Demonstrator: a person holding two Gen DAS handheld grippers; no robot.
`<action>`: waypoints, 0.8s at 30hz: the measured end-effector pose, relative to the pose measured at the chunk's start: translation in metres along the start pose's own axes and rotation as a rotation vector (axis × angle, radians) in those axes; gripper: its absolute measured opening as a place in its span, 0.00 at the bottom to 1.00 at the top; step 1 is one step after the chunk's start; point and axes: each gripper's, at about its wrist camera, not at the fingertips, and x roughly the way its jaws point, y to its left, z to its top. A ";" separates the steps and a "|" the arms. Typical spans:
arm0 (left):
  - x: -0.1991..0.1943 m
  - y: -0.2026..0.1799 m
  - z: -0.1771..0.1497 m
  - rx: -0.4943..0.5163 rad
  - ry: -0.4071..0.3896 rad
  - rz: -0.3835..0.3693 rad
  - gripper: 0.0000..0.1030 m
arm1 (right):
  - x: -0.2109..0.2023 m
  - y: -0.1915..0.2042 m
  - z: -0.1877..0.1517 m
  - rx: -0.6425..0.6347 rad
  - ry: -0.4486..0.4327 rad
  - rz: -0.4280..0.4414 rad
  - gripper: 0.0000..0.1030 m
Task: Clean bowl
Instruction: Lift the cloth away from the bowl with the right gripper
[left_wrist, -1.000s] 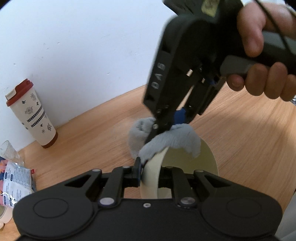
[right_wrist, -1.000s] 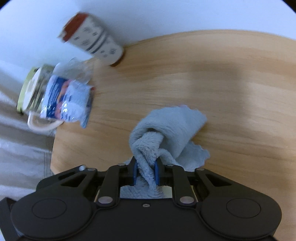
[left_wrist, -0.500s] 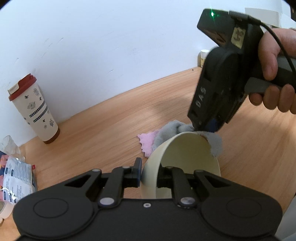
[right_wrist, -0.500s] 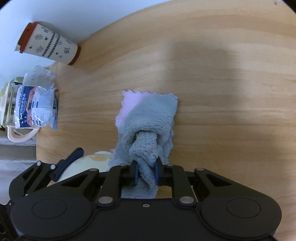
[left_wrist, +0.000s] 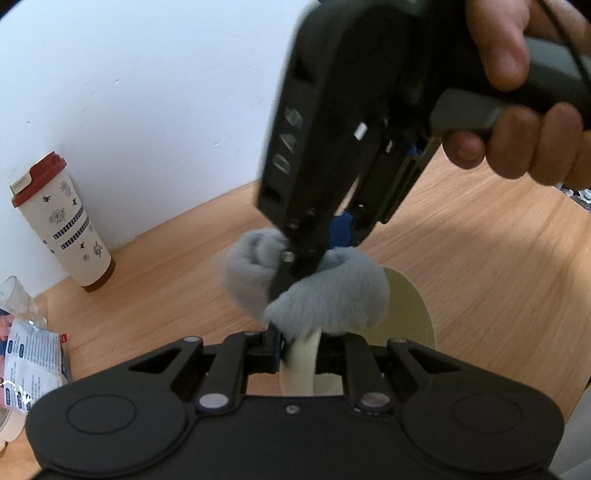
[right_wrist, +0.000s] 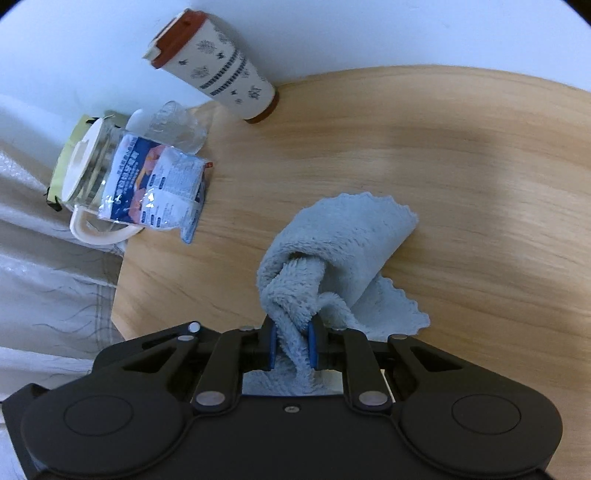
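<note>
A cream bowl (left_wrist: 410, 314) is tilted on edge above the wooden table, and my left gripper (left_wrist: 299, 350) is shut on its rim. A fluffy grey cloth (left_wrist: 332, 295) is pressed onto the bowl's upper rim. My right gripper (left_wrist: 314, 258), held by a hand at the upper right, comes down from above, shut on that cloth. In the right wrist view the grey cloth (right_wrist: 332, 258) is bunched between the blue pads of my right gripper (right_wrist: 291, 347) and hangs over the table. The bowl is hidden there under the cloth.
A patterned travel cup with a red lid (left_wrist: 62, 229) (right_wrist: 218, 66) stands by the white wall. A glass jug with a white handle (right_wrist: 88, 177), a printed packet (right_wrist: 159, 184) and crumpled clear plastic (right_wrist: 177, 125) lie at the table's left edge.
Half a second ago my right gripper and the cloth were off to the right at the bowl's far rim; now they are back over the near rim. The left gripper and bowl kept still.
</note>
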 end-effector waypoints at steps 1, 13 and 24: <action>0.000 -0.001 0.000 0.003 0.000 -0.001 0.12 | 0.001 -0.005 0.000 0.017 0.001 -0.009 0.19; 0.003 0.007 0.003 -0.047 0.024 -0.014 0.12 | -0.011 -0.053 -0.016 0.106 -0.027 -0.102 0.19; 0.023 0.065 -0.005 -0.474 0.143 -0.064 0.10 | -0.081 -0.042 -0.019 0.047 -0.251 -0.171 0.19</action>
